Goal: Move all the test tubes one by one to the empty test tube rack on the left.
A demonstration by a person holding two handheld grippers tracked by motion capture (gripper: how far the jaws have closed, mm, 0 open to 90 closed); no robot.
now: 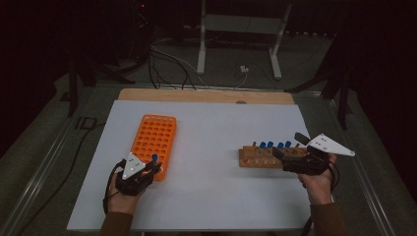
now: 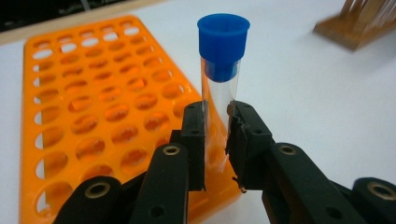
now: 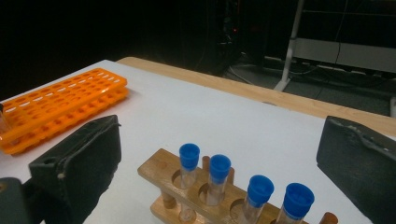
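The left tongs [image 2: 217, 140] grasp a blue-capped tube [image 2: 221, 74] upright over the orange rack's [image 2: 93, 116] near right corner; the right tongs [image 3: 219, 163] are released near the wooden rack [image 3: 187, 186].

We see a clear glass test tube with a blue cap [image 2: 222, 70] standing upright at the near corner of the orange plastic perforated rack [image 2: 93, 107].

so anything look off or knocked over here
Nothing stands out. The orange rack lies flat, the wooden rack stands with four capped tubes upright, and the left tongs hold one capped tube upright at the orange rack's near corner. No spills or breakage visible.
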